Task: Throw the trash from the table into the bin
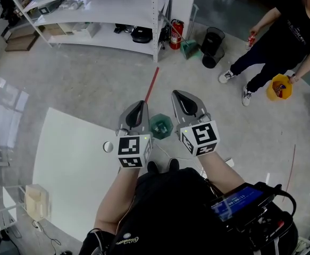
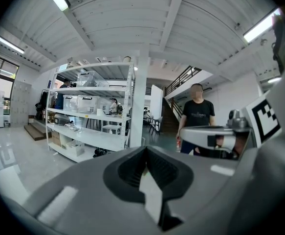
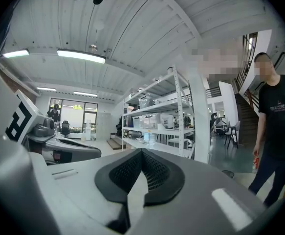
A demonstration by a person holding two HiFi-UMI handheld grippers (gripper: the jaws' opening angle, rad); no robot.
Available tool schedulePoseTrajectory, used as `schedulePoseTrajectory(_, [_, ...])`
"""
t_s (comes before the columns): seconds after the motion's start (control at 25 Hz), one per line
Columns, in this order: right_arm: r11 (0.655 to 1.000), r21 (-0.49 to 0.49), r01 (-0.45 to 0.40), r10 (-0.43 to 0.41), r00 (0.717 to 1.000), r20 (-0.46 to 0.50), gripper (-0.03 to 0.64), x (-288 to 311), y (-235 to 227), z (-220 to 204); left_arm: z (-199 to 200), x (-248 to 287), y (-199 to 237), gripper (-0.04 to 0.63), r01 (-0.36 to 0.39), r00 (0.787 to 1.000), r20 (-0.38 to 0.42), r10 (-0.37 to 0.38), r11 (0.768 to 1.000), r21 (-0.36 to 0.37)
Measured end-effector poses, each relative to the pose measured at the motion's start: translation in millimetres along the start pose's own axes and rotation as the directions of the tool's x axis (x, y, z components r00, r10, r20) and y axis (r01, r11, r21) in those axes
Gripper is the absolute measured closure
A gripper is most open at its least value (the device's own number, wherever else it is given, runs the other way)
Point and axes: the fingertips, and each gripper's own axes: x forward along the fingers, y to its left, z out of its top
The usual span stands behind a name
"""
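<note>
- A clear plastic box [image 1: 36, 201] is sitting at the near-left corner of the white table [image 1: 75, 169].
- A small white round item [image 1: 108, 146], the only loose piece showing on the table, is lying near the table's right edge, just left of the left gripper's marker cube.
- The left gripper [image 1: 137, 110] is hanging over the table's right edge and pointing out over the floor. In the left gripper view its 2 jaws are pressing together with nothing between them [image 2: 149, 169].
- The green bin [image 1: 161, 126] is standing on the floor just past the table, showing between the 2 grippers in the head view.
- The right gripper [image 1: 184, 104] is hovering beside the left one, apart from it. In the right gripper view its jaws are also sitting closed against each other and are empty [image 3: 141, 173].
- A white shelving rack [image 1: 107, 15] is standing across the floor beyond the grippers, with a red fire extinguisher [image 1: 175, 34] at its right post.
- A person in black [image 1: 282, 36] is standing at the far right, next to a yellow bucket [image 1: 279, 87].
</note>
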Motion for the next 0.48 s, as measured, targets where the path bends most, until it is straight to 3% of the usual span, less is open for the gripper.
schedulePoseTrajectory(0.48, [1.0,0.018,0.002,-0.001,1.0,-0.02,0.618,5.9,-0.8,-10.7,-2.7,7.1,6.3,0.588,-0.003,1.0,0.004,0.003,1.0,0.008])
